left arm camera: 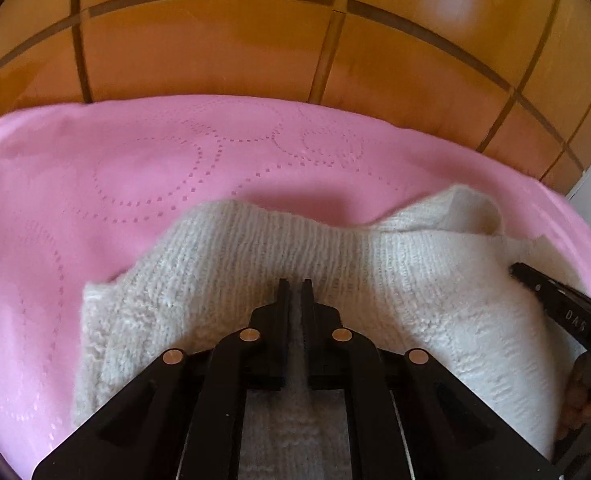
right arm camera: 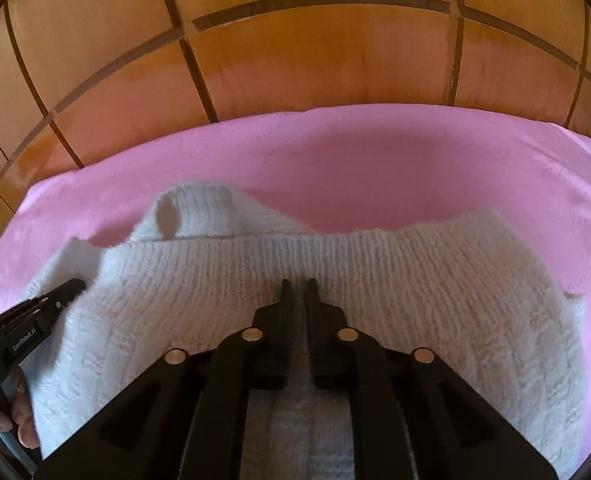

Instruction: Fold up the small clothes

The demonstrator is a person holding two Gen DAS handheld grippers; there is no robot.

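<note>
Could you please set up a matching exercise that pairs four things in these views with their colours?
Things:
1. knitted sweater
2. bedspread
3. wooden panelling
4. left tongs

Colours:
a. black
b. pink
c. orange-brown
d. white

Pairs: 1-d, 2-b, 3-c, 4-a
</note>
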